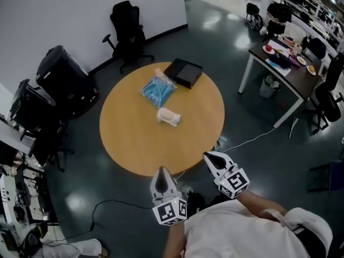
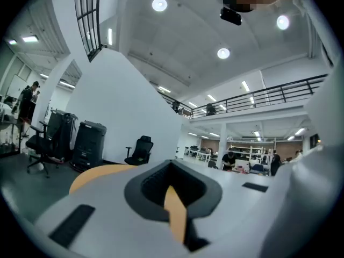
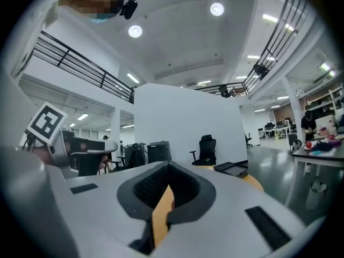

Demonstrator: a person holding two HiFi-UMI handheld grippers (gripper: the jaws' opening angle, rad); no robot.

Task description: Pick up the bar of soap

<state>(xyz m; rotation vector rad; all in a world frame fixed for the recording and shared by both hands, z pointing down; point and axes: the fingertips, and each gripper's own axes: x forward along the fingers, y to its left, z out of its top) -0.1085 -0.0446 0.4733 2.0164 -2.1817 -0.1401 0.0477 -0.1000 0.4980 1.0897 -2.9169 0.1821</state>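
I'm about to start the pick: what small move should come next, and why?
Probably open the right gripper and ease it forward over the round wooden table toward the pale cream bar of soap. Both it and the left gripper sit at the table's near edge, jaws together and empty, short of the soap, which lies apart from the blue packet.

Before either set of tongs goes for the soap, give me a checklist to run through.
1. Bar of soap in view, lying alone on the table: ok.
2. Soap apart from the blue packet and black box: ok.
3. Left tongs open for a grasp: not ok, shut and empty.
4. Right tongs open: not ok, shut and empty.
5. Tongs at the soap: not ok, both by the table's near edge.
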